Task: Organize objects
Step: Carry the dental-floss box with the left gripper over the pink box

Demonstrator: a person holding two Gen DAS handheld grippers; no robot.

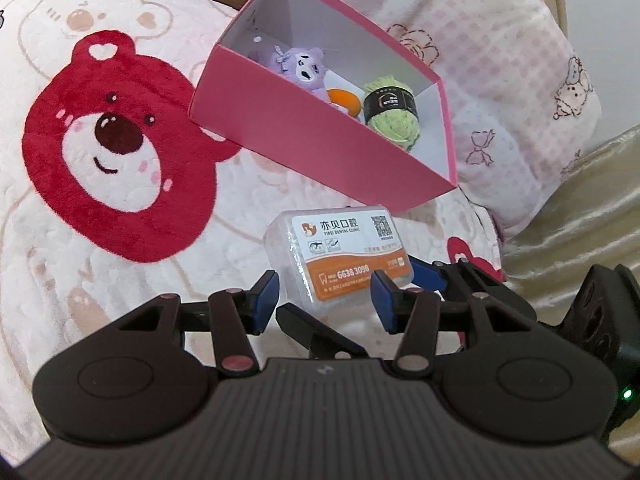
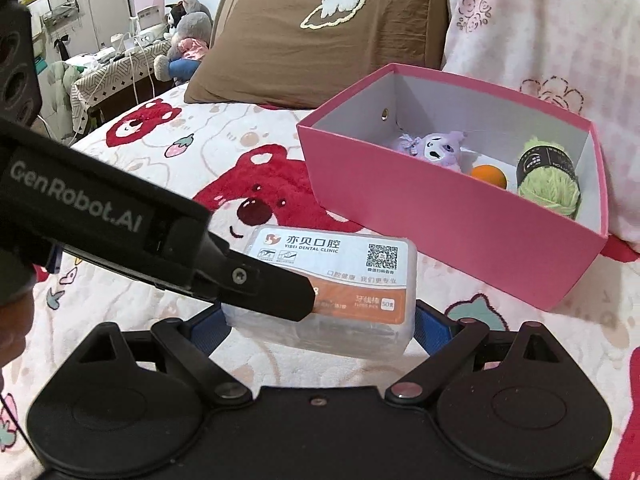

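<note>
The right gripper (image 2: pixel 322 320) clamps the floss-pick case (image 2: pixel 344 276) at both ends, lifted above the bed (image 2: pixel 224 148). The left gripper (image 1: pixel 325 295) also closes on its near edge. Just beyond sits the pink box (image 2: pixel 460 220).

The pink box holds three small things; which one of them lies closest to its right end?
The green yarn ball with the black label, in the pink box. The orange ball sits mid-box, and the purple plush toy lies further left.

Clear glossy plastic floss case (image 2: pixel 332 280)
</note>
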